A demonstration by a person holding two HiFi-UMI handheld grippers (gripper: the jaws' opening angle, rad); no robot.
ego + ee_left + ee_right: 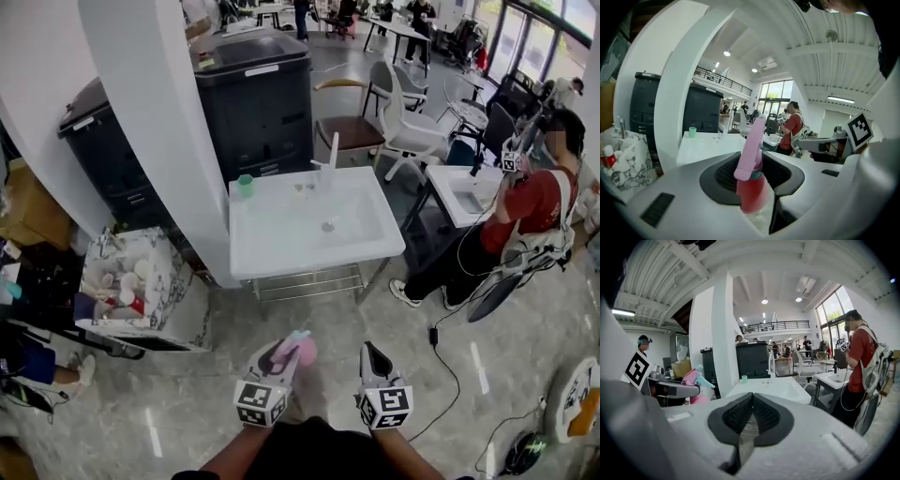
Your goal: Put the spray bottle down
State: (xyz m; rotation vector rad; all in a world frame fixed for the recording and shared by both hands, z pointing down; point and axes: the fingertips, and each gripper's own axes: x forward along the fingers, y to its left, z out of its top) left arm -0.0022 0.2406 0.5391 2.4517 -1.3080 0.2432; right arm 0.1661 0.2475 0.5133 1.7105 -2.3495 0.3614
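Short of the white desk [272, 246], above the grey floor [487, 356]: two grippers side by side.
Left gripper [281, 354] partly spread, clamped on upright pink spray bottle [752, 180], trigger head rising above the pads; right gripper [751, 404] pressed fully together, empty. Bottle base sunk out of sight between the jaws, lower body blurred.

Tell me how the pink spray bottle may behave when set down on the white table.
Probably rigid: the spray bottle shows no dent between the jaws of the left hand-held gripper. It looks tall and narrow with a large trigger head, so it may tip. Its smooth plastic may slip.
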